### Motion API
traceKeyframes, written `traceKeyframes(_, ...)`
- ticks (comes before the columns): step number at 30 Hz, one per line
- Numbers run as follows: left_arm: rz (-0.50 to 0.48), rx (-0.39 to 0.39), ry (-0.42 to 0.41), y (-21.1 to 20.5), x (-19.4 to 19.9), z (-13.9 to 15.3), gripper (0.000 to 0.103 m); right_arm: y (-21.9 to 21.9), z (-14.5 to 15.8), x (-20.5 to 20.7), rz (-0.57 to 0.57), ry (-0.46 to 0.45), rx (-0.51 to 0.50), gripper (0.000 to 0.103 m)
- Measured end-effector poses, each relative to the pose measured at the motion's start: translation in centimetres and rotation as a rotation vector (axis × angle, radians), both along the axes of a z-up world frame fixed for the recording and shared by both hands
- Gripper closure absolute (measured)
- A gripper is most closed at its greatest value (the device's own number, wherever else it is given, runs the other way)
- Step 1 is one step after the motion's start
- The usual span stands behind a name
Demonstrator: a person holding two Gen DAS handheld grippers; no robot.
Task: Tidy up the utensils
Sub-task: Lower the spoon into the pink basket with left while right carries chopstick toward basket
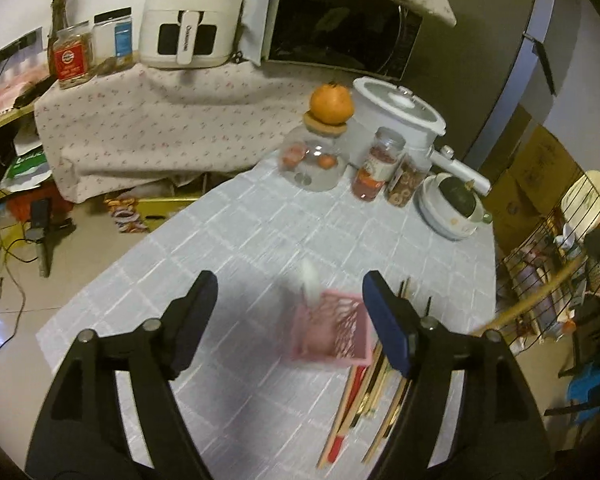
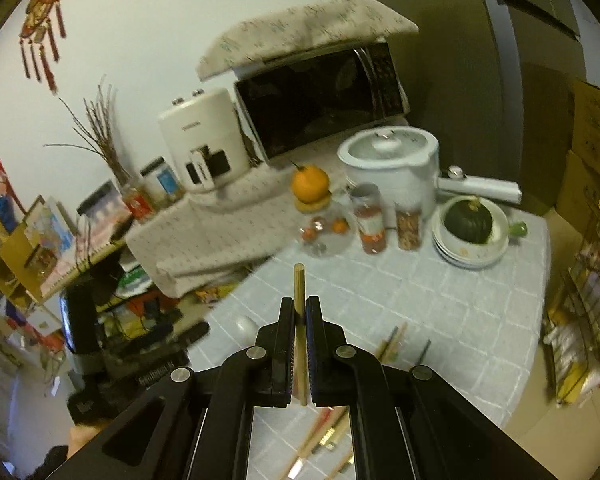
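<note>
1. Chopsticks, slim wooden and gold-toned sticks, lie loosely heaped near the worktop's right edge.
2. Pink lattice basket stands touching them.
3. Left gripper hangs wide apart, empty.
4. Right gripper clamps one round wooden chopstick upright.

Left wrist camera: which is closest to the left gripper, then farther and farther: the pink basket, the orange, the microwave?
1. Pink basket, between the left gripper's fingers.
2. Orange, mid-table on a jar.
3. Microwave, far back.

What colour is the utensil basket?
Pink, with a lattice wall; the basket shows best, though blurred, in the left wrist view.
</note>
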State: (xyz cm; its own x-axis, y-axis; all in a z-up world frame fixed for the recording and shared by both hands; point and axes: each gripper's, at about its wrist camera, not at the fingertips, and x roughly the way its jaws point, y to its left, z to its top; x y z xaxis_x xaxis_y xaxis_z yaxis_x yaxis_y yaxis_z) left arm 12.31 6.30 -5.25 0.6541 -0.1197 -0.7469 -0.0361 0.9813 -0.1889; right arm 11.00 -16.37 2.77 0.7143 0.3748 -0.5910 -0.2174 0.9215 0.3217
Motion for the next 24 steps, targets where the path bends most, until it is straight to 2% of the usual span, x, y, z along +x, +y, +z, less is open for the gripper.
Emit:
traceKeyframes(5, 0.011, 0.021, 0.051, 1.7, -0.3, -0.6, 0.027, 1.7, 1.1, 0.8, 0.021, -0.035, 0.019, 0.098)
traceKeyframes(9, 0.005, 0.020, 0.094, 2.7, -0.6, -1.3, 0.024, 3.4, 0.7, 2.0, 0.034, -0.039, 0.004, 0.098)
traceKeyframes(16, -0.005, 0.012, 0.134, 3.6, -0.7, -2.1, 0.024, 6.2, -3.6, 5.2, 0.026, 0.070, -0.094, 0.098)
traceKeyframes(24, -0.012, 0.011, 0.154, 3.6, -0.8, -2.6, 0.024, 6.8, -6.9, 7.5, 0.019, 0.168, -0.090, 0.097)
